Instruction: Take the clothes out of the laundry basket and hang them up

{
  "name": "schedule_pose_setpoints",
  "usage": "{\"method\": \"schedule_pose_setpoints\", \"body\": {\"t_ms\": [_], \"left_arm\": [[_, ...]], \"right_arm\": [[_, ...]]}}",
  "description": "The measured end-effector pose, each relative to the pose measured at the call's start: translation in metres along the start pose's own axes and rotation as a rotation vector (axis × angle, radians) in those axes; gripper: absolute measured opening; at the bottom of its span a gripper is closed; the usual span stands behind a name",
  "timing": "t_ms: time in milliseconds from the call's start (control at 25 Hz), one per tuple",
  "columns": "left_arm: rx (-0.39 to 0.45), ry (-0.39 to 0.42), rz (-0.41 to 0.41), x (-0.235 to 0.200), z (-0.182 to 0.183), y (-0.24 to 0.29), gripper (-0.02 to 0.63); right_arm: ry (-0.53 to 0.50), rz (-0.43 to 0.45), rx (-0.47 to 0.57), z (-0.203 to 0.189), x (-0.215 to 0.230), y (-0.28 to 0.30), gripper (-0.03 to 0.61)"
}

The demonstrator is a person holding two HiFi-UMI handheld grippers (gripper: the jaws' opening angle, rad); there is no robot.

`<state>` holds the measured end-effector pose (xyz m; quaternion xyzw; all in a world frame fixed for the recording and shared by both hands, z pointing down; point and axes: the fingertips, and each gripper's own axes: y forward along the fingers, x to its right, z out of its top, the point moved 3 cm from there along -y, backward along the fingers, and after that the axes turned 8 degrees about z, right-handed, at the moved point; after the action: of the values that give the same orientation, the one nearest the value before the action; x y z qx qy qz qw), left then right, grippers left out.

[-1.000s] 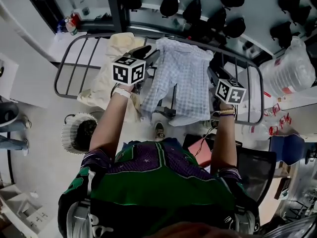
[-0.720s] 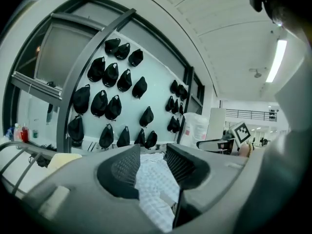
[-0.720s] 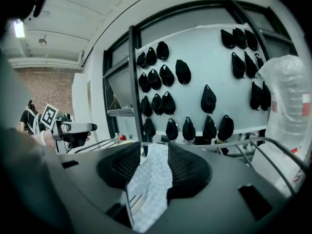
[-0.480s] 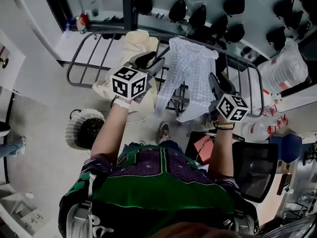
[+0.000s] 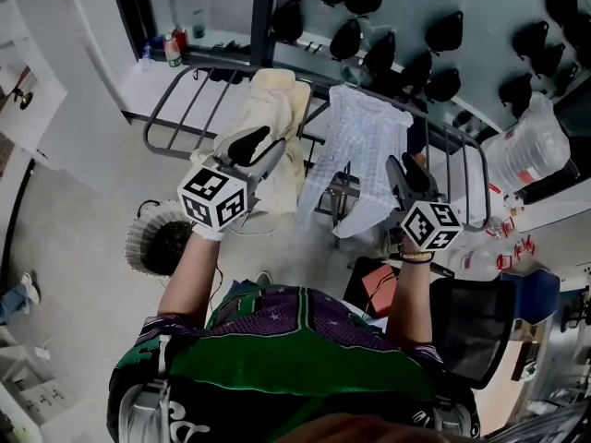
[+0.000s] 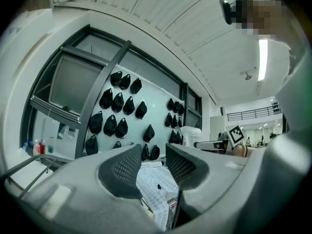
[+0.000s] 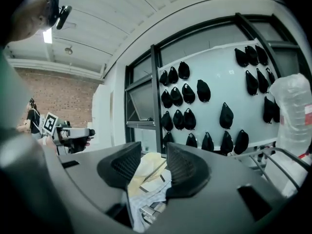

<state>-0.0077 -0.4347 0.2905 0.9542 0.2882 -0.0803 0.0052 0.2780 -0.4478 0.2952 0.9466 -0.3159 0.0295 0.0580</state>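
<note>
A pale checked shirt (image 5: pixel 355 150) hangs over the metal drying rack (image 5: pixel 181 100), beside a cream garment (image 5: pixel 275 118) draped to its left. My left gripper (image 5: pixel 254 142) is in front of the cream garment, clear of the shirt. Its jaws are closing with nothing between them, and the shirt (image 6: pixel 156 184) shows beyond them (image 6: pixel 153 152). My right gripper (image 5: pixel 404 167) is at the shirt's right lower edge. Its jaws (image 7: pixel 154 152) stand apart, with checked cloth (image 7: pixel 146 196) lying low at their base. The white laundry basket (image 5: pixel 146 240) sits on the floor at the left.
Black caps (image 5: pixel 365 35) hang in rows on the wall panel behind the rack. Bottles (image 5: pixel 172 48) stand on a sill at the back left. A big clear plastic bag (image 5: pixel 531 141) is at the right, and a black chair (image 5: pixel 478 317) is beside the person.
The left gripper has let go of the shirt and moved left and down, in front of the cream garment. The shirt, held spread before, now hangs narrower on the rack.
</note>
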Motion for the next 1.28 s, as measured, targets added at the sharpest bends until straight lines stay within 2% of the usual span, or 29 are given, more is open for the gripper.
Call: {"method": "schedule_pose_setpoints", "body": {"t_ms": [200, 480, 640, 880, 1080, 1280], "left_arm": [[-0.005, 0.008, 0.033, 0.023, -0.006, -0.046, 0.153], [0.016, 0.042, 0.064, 0.086, -0.01, -0.111, 0.137], [0.044, 0.046, 0.091, 0.129, -0.007, -0.152, 0.124], [0.093, 0.104, 0.162, 0.176, 0.015, -0.197, 0.109], [0.125, 0.173, 0.214, 0.178, 0.035, -0.221, 0.1], [0.131, 0.21, 0.232, 0.159, 0.044, -0.232, 0.059]], "right_arm": [[0.004, 0.009, 0.009, -0.004, -0.018, -0.041, 0.164], [-0.062, 0.007, -0.009, -0.019, -0.046, -0.135, 0.16], [-0.051, 0.001, 0.03, -0.022, -0.059, -0.197, 0.155], [-0.065, -0.033, 0.125, -0.006, -0.078, -0.26, 0.14], [-0.128, -0.031, 0.151, 0.011, -0.112, -0.272, 0.124], [-0.118, -0.062, 0.185, 0.018, -0.137, -0.268, 0.074]]}}
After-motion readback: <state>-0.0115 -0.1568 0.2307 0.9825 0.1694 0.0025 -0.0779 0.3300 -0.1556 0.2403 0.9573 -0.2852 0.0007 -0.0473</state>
